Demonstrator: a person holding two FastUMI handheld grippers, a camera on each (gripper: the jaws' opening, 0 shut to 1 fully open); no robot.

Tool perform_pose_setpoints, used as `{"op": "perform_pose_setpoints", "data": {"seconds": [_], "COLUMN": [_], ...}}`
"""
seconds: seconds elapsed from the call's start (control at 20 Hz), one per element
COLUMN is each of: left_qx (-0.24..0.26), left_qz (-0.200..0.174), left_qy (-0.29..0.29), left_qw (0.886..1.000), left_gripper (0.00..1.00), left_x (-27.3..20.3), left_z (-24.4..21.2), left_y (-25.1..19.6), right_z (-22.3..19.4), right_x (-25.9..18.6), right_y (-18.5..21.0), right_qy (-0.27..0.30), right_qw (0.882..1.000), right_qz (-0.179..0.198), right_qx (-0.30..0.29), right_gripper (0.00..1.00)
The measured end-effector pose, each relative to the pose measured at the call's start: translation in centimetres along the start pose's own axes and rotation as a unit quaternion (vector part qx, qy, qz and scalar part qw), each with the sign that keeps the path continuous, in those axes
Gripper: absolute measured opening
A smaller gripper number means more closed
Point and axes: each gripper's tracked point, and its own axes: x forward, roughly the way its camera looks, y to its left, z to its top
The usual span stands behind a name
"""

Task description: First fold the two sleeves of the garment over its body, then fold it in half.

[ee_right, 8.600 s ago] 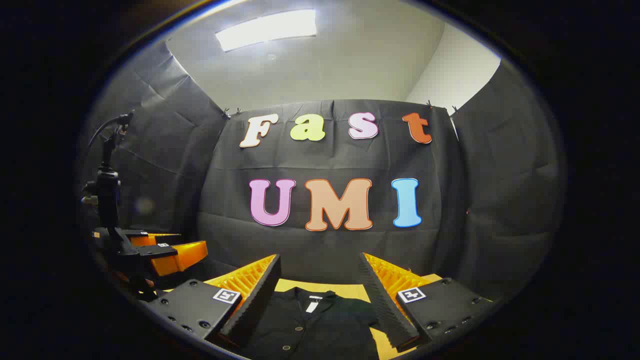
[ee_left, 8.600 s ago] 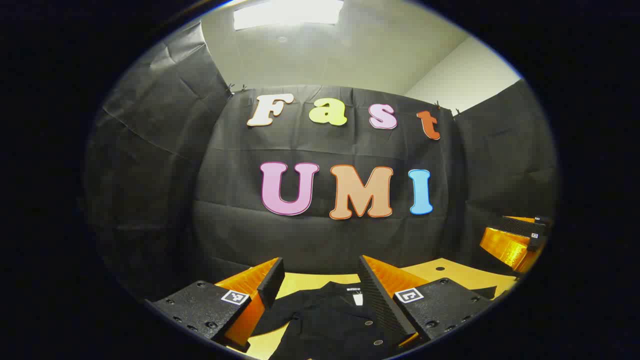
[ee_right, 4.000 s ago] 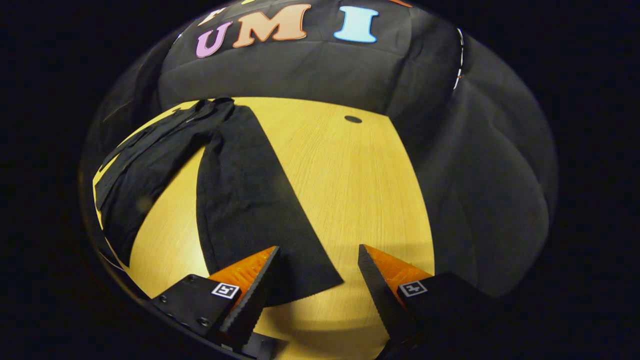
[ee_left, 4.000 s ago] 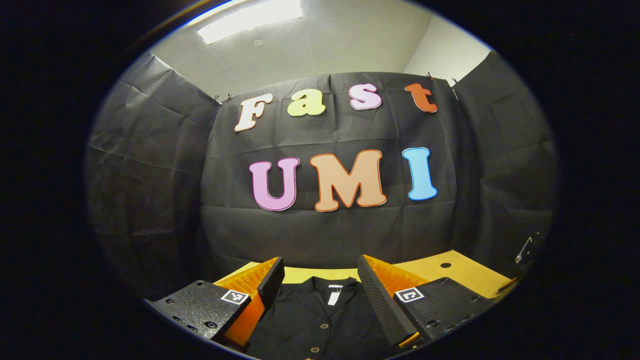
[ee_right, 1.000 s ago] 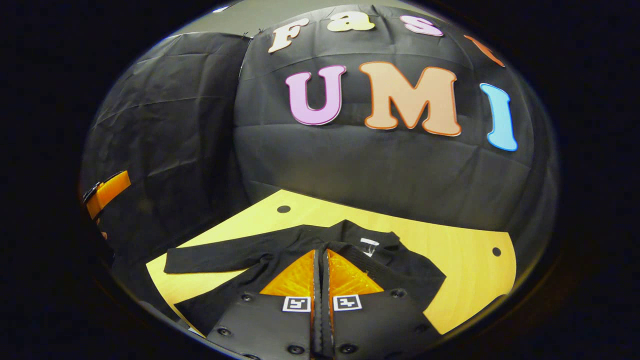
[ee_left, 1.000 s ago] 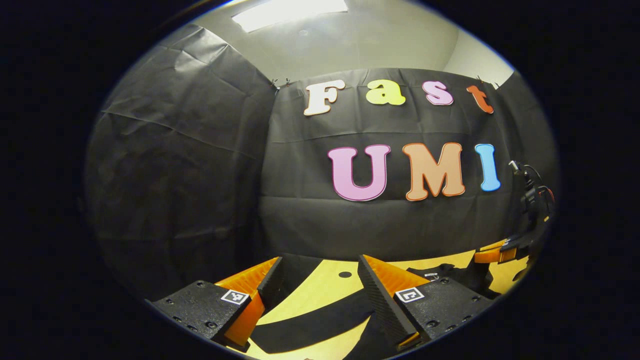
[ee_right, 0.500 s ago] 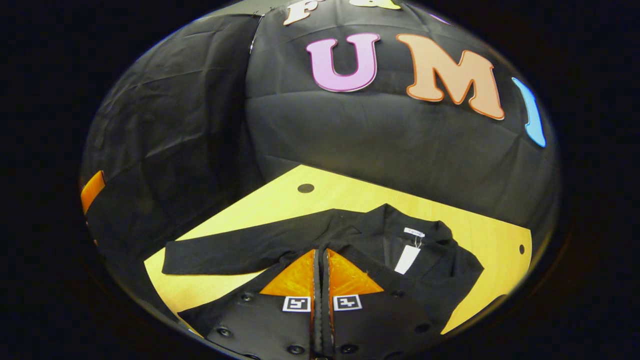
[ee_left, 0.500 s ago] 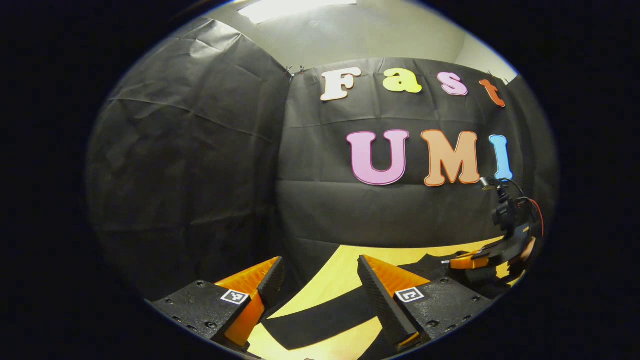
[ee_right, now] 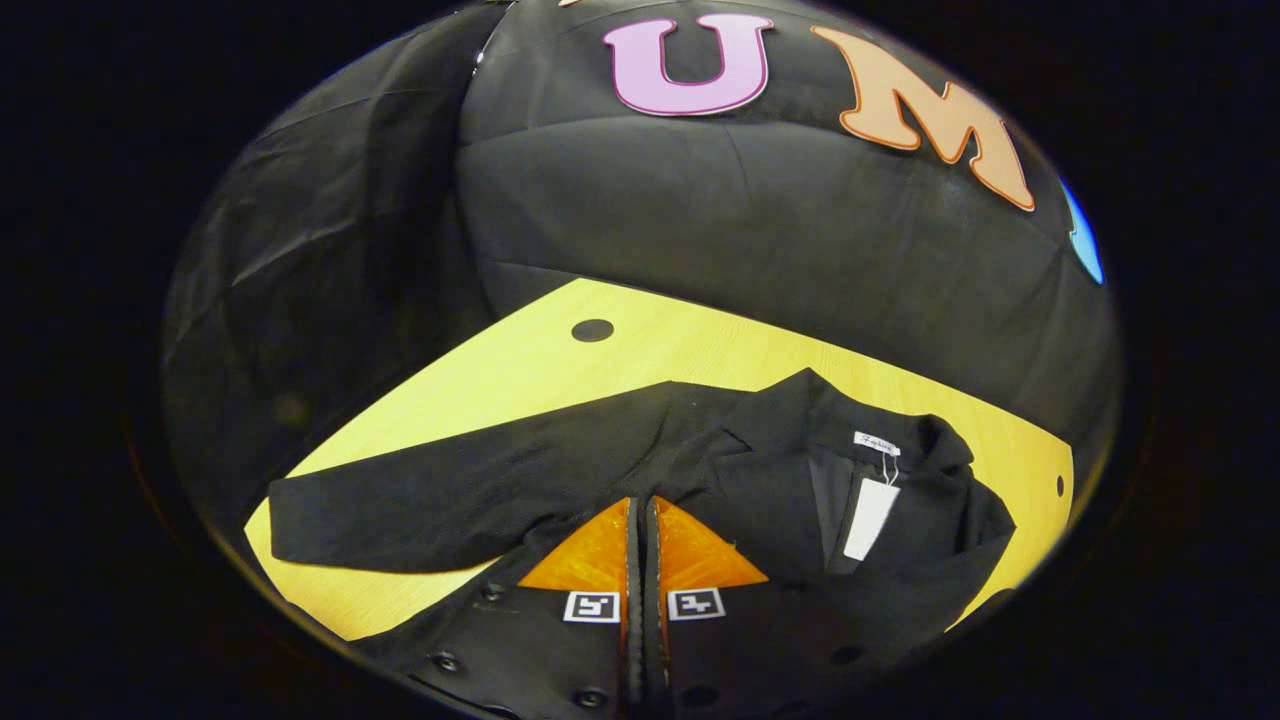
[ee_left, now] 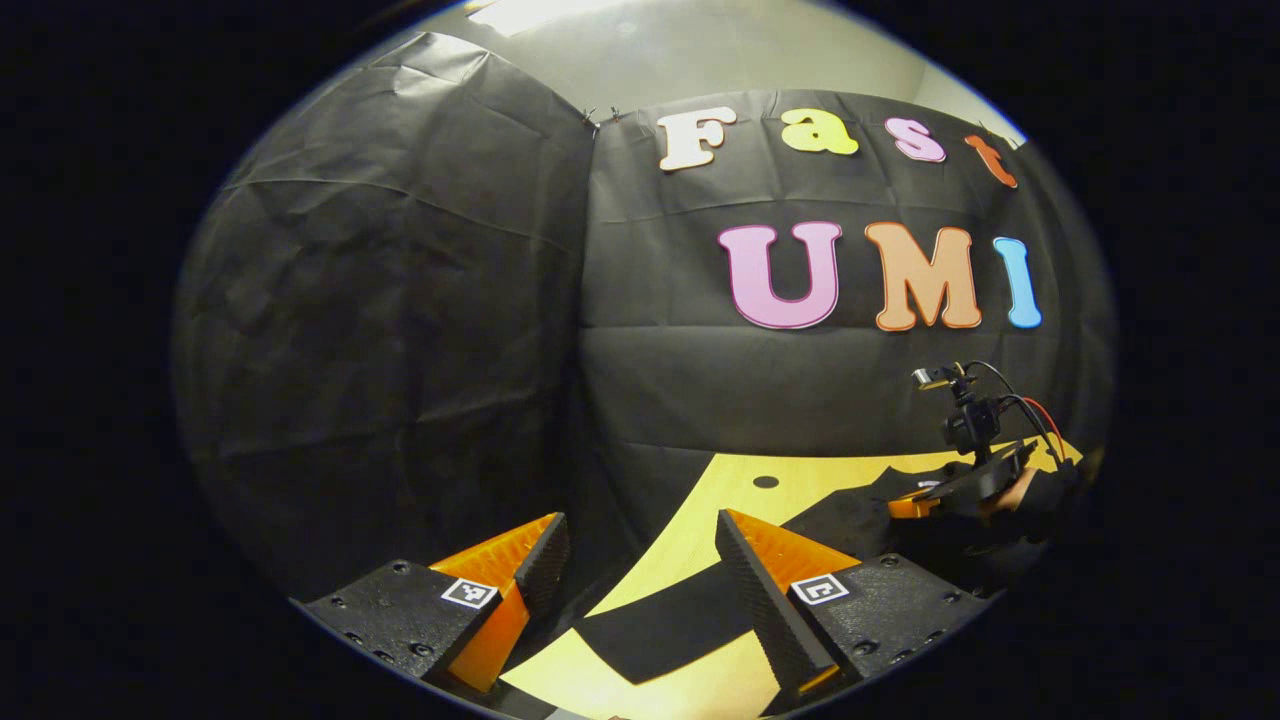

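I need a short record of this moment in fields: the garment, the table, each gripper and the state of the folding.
garment: black buttoned garment with a white hang tag, lying on the table
table: light wooden table
left sleeve: stretched out flat, not yet folded
right gripper: fingers shut, low over the garment's body; whether cloth is pinched cannot be told
left gripper: open, above the sleeve's end

garment (ee_right: 760, 490) on tabletop (ee_right: 560, 380) | sleeve (ee_right: 430, 510) stretches left of collar | tag (ee_right: 870, 515) inside collar, right | right gripper (ee_right: 640, 530) over garment body | hole (ee_right: 592, 330) behind sleeve
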Motion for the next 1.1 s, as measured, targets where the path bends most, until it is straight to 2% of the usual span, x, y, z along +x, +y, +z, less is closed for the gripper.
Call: {"op": "perform_pose_setpoints", "data": {"seconds": [0.1,0.2,0.3,0.6,0.85,1.1], "left_qx": [0.000,-0.011,-0.016,0.006,0.028,0.032], "left_qz": [-0.012,-0.030,-0.037,-0.048,-0.063,-0.077], "left_qy": [0.004,0.010,0.027,0.074,0.098,0.150], "left_qw": [1.000,0.999,0.999,0.996,0.993,0.985], "left_gripper": [0.94,0.94,0.94,0.91,0.91,0.92], "left_x": [0.3,0.9,1.8,5.4,7.5,8.5], "left_z": [-0.9,-1.8,-3.5,-7.6,-10.5,-14.8], "left_y": [0.4,0.6,1.3,2.3,1.2,-0.3], "right_z": [-0.2,1.2,2.9,5.0,3.4,-0.3], "right_x": [0.8,0.4,-1.6,-10.9,-16.6,-19.7], "right_y": [0.8,0.5,0.9,-0.1,-3.6,-6.3], "right_qy": [0.002,-0.028,-0.067,-0.139,-0.152,-0.135], "right_qw": [1.000,0.999,0.997,0.989,0.986,0.985], "right_qz": [0.004,-0.025,-0.027,-0.040,-0.070,-0.103], "right_qx": [0.000,-0.003,-0.003,-0.004,0.019,0.037], "right_gripper": [0.07,0.53,1.00,0.99,0.99,0.96]}}
